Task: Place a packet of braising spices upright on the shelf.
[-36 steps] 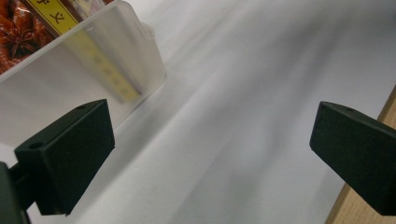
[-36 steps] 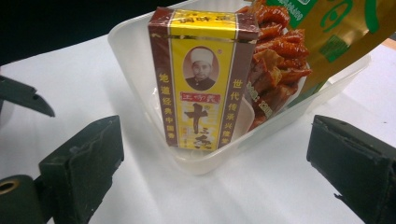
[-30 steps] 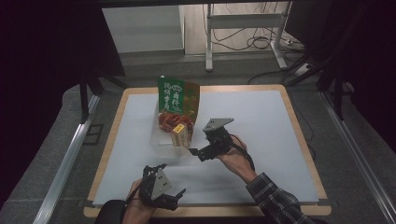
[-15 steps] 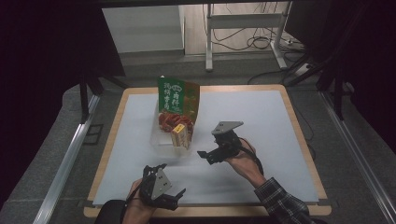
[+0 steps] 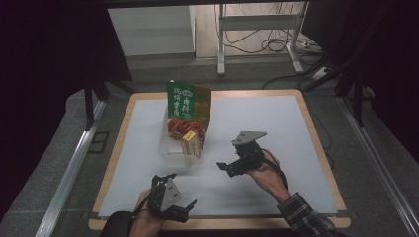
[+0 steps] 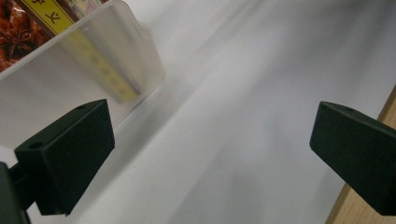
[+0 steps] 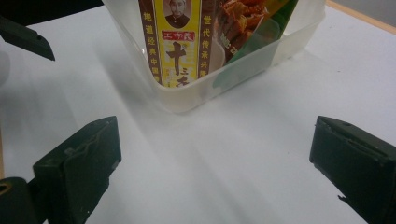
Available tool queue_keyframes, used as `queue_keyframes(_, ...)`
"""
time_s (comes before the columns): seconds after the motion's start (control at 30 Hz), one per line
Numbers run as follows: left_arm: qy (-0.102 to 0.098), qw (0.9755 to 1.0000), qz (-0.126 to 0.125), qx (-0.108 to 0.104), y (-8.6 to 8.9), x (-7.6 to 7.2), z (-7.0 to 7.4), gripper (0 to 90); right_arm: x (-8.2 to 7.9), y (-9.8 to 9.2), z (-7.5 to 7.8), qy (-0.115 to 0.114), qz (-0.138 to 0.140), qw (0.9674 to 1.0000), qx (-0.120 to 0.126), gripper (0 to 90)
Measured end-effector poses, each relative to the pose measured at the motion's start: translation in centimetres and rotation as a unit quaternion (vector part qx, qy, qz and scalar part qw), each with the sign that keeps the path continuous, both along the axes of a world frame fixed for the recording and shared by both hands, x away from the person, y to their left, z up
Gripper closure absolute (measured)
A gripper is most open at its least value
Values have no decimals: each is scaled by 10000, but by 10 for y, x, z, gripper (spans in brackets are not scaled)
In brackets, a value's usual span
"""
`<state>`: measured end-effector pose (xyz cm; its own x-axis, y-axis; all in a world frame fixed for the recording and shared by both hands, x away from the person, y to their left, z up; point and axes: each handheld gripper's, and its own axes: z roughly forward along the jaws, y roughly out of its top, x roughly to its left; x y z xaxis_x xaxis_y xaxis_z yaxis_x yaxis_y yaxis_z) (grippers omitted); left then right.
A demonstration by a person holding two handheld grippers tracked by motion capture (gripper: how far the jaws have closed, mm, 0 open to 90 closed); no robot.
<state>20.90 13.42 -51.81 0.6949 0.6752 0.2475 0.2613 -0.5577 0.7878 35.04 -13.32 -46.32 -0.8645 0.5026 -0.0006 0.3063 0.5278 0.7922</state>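
Note:
A clear plastic tub (image 5: 170, 154) stands left of the table's middle, holding a tall green packet (image 5: 188, 101), red spice (image 5: 180, 126) and a yellow box (image 5: 191, 142). My right gripper (image 5: 227, 168) is open, a short way right of the tub, with nothing between its jaws. In the right gripper view the tub (image 7: 196, 93) and its yellow box (image 7: 180, 42) lie ahead of the open jaws. My left gripper (image 5: 173, 210) is open near the front edge. Its view catches the tub's corner (image 6: 93, 88) at upper left.
A white sheet (image 5: 276, 128) covers the wooden table (image 5: 316, 138). Dark padding and metal rails (image 5: 69, 173) border it on both sides. A metal stand and cables (image 5: 262, 29) are beyond the far edge.
My right gripper has drawn back from the tub, moving right and toward the front. The yellow box now stands in the tub. The left gripper has stayed put.

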Motion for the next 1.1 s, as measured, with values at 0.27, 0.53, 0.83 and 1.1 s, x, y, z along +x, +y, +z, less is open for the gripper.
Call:
queue_keyframes(0.27, 12, 10000, -10, 20, 0, 0, 0, 0, -5, -12, -2, 14, -94, 9999, 43, 19)
queue_keyframes(0.53, 31, 10000, -7, 6, -1, 0, -1, 0, -10, -25, -5, 36, -202, 9996, 198, 19)
queue_keyframes(0.83, 27, 10000, -8, 4, -1, 0, -1, 0, -17, -36, -7, 15, -219, 9997, 95, 19)
queue_keyframes(1.1, 36, 10000, -12, 3, -2, 0, -1, 0, -22, -47, -10, -19, -305, 9995, 28, 19)
